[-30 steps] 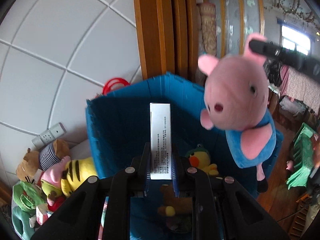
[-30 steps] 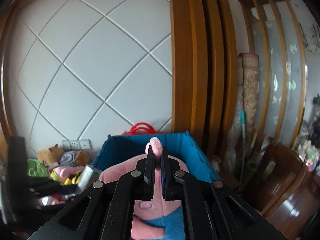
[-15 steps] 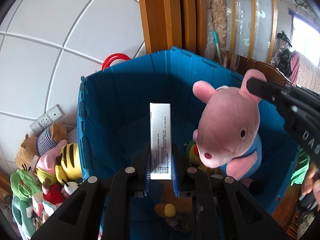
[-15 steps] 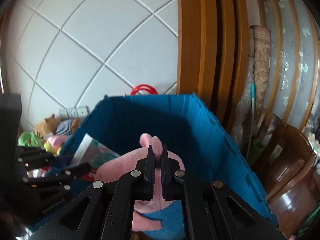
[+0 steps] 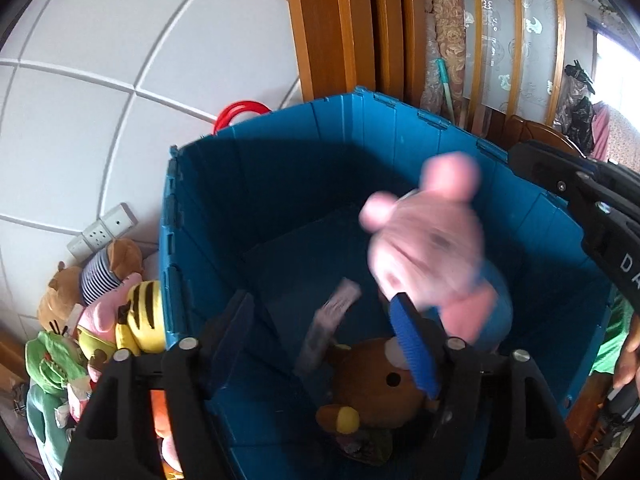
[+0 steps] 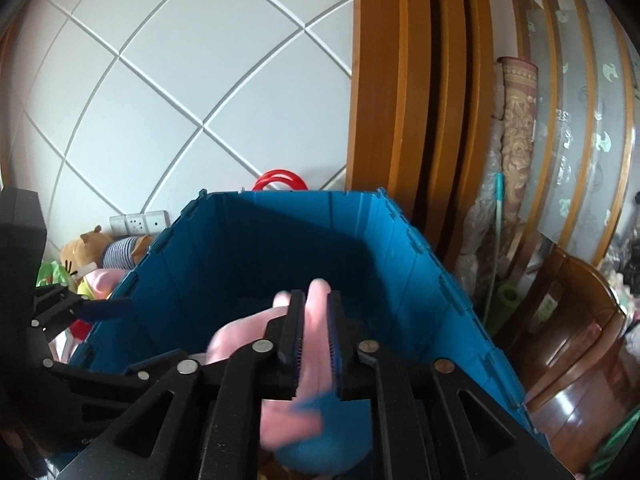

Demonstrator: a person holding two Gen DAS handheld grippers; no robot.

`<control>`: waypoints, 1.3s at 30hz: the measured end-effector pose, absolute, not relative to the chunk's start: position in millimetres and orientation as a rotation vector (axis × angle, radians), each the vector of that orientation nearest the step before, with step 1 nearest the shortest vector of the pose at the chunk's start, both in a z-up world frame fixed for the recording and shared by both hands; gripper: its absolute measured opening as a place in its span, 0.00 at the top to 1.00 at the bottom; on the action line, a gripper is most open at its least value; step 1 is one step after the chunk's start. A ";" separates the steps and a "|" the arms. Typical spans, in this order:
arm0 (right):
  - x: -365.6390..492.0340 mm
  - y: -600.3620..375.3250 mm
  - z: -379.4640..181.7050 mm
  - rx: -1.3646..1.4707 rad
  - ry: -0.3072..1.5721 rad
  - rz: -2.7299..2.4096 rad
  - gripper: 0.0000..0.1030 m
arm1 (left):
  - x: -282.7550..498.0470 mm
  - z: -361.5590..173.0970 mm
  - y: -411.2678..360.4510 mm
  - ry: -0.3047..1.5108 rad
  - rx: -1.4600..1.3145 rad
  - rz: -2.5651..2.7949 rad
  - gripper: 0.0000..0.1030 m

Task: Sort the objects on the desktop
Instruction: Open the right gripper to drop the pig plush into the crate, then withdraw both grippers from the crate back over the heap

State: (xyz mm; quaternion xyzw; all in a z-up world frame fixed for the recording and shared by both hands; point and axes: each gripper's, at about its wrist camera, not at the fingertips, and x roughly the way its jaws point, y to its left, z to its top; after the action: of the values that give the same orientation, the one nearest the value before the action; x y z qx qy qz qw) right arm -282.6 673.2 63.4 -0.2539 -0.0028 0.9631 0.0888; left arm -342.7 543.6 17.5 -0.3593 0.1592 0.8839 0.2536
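A blue crate (image 5: 208, 208) stands below both grippers; it also shows in the right wrist view (image 6: 256, 240). My left gripper (image 5: 328, 320) is open over it, and the white box (image 5: 328, 320) is blurred, falling into the crate. The pink pig plush (image 5: 428, 240) is blurred, dropping above a brown bear plush (image 5: 376, 384) on the crate floor. My right gripper (image 6: 314, 328) is open, with the pig's ear (image 6: 316, 320) slipping out between its jaws.
A heap of plush toys (image 5: 100, 312) lies left of the crate by a wall socket (image 5: 102, 232). Red hoops (image 5: 240, 112) stick up behind the crate. A wooden door frame (image 6: 400, 100) and wooden furniture (image 6: 576, 340) stand to the right.
Both grippers have opened. The white box has left the left gripper and tumbles into the crate. The pig plush has been let go and falls into the crate.
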 end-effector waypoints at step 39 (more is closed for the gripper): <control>-201.4 584.1 54.1 -0.687 -0.030 2.787 0.01 | -259.8 30.7 387.2 0.311 -0.858 2.478 0.30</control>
State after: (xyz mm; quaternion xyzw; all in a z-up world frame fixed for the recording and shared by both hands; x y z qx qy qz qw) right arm -201.4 584.1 54.1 -0.2371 -0.0104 0.9620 0.1352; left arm -259.8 387.2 30.7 -0.3147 0.1140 0.9092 0.2477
